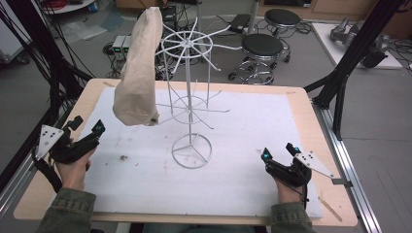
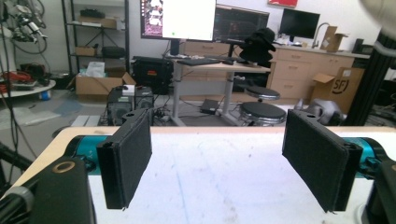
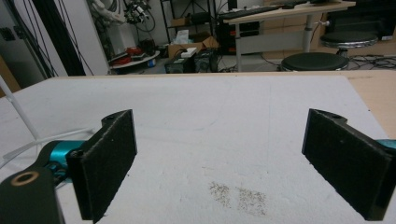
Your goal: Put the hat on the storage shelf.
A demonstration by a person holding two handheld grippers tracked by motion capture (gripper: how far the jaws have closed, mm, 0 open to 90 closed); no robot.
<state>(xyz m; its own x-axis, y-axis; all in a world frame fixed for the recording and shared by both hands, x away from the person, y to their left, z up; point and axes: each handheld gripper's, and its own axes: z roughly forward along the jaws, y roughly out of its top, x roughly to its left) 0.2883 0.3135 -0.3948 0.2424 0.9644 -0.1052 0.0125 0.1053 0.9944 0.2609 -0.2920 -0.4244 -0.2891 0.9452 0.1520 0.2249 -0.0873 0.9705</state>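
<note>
Beige cloth (image 1: 138,73) is hanging on white wire rack (image 1: 190,97), draped over an upper arm at rack's left side, lower end dangling above the white mat (image 1: 252,184), not touching it. Rack is standing mid-table on its ring base.

L gripper (image 1: 87,130) is resting low at mat's left edge, jaws wide, nothing btwn them; left gripper view is showing both pads (image 2: 126,163) apart w/ bare mat beyond. R gripper (image 1: 278,151) is sitting low at mat's right, jaws also wide & empty; right gripper view is showing bare mat w/ a few dark specks (image 3: 238,196) ahead.

Step in hand, as judged: cloth looks already hung, both hands parked clear of rack (either done or a pause btwn moves).

Next move, if cloth needs work: L gripper is nearest, so would need to lift up & inward toward dangling lower end, jaws staying wide till fabric sits btwn pads. Thin rack probably tips easily, so pull gently.
</note>
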